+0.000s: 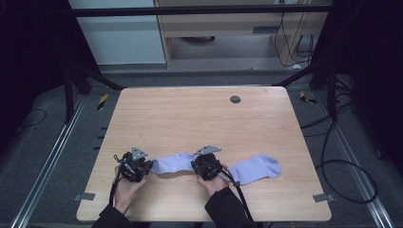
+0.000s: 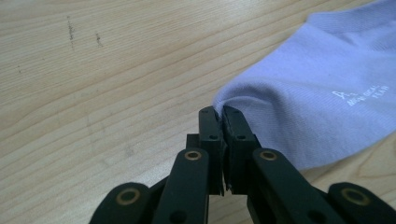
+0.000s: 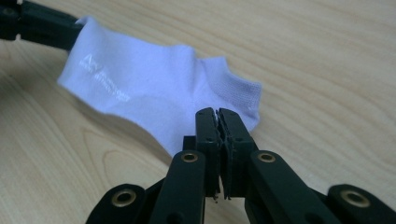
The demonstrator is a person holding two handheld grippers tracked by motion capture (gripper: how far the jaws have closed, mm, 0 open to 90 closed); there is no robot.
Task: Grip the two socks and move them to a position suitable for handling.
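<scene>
**A:** What's the room like from the high view?

**B:** Dark floor with loose cables, a pale cabinet at the back, and my light wooden counter [image 1: 199,118] in the middle. Two lavender socks lie near its front edge. The held sock [image 1: 173,164] stretches between my grippers, long axis running left to right across the counter. My left gripper [image 1: 142,168] has one end, my right gripper [image 1: 202,167] the other. The second sock [image 1: 255,168] lies flat just to the right of my right hand [image 1: 216,183], also lengthwise left to right, apart from the first.

**A:** And the left gripper view?

**B:** My fingers [image 2: 212,128] are pinched together on the held sock's [image 2: 317,102] rounded end. The fabric runs away up and to the right, lifted a little off the wood, with small white lettering on it.

**A:** The right gripper view?

**B:** Same story: fingers [image 3: 208,128] clamped tight on the sock [image 3: 149,93], at an edge just below the ribbed cuff. The sock's length runs off to the upper left, where the left gripper [image 3: 42,25] grips the far end.
</scene>
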